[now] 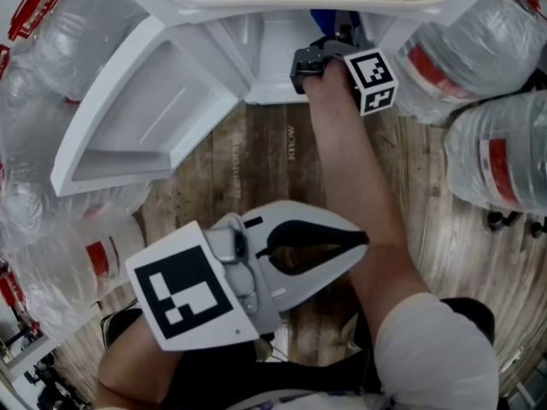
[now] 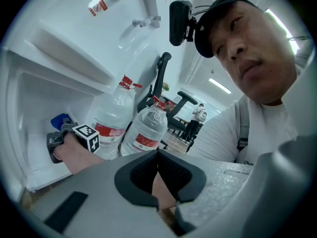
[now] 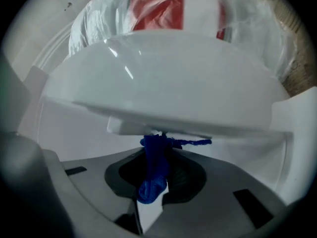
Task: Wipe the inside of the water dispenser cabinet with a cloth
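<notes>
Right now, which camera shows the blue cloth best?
The right gripper view: the blue cloth sits central, pinched in the right claw. The head view shows only a blue scrap past the claw; the left gripper view, a small blue patch.

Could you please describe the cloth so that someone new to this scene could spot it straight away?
Find the white water dispenser cabinet with its door open, flanked by clear water bottles. The right claw reaches into it, shut on a small bunched cloth. It is the only blue thing among white plastic and red-labelled bottles.
</notes>
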`<move>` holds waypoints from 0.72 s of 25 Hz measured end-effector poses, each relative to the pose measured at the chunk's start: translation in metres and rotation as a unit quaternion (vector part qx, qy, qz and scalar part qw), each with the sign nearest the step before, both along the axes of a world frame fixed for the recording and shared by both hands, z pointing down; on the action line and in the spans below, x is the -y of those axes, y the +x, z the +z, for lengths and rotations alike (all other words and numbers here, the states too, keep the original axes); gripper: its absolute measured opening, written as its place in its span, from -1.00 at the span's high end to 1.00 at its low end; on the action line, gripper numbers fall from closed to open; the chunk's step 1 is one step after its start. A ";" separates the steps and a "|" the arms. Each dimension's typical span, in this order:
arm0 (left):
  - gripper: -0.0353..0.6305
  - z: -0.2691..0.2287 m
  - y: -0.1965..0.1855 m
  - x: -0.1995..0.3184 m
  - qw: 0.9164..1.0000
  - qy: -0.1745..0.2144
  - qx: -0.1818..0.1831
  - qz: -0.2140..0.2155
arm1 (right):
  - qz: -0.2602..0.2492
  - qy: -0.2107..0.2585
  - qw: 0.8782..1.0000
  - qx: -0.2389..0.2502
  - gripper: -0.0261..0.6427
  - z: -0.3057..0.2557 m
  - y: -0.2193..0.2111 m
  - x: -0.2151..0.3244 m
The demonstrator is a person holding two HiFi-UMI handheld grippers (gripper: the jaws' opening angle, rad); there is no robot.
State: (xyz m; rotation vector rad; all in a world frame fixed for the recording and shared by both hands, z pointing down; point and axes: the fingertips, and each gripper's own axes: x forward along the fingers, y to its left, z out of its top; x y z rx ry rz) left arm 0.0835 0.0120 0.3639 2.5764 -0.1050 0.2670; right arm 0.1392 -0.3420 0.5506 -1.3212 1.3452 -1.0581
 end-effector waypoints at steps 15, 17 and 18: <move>0.88 0.002 0.002 0.002 1.000 -0.003 -0.003 0.004 | 0.031 0.007 0.999 -0.003 0.72 0.001 0.013 -0.077; 0.88 0.002 0.003 0.001 1.000 -0.003 -0.004 0.005 | 0.026 0.006 0.999 -0.019 0.72 -0.001 0.008 -0.084; 0.89 0.002 0.004 0.001 1.000 -0.003 -0.004 0.006 | 0.022 0.006 0.999 -0.027 0.72 -0.002 0.005 -0.084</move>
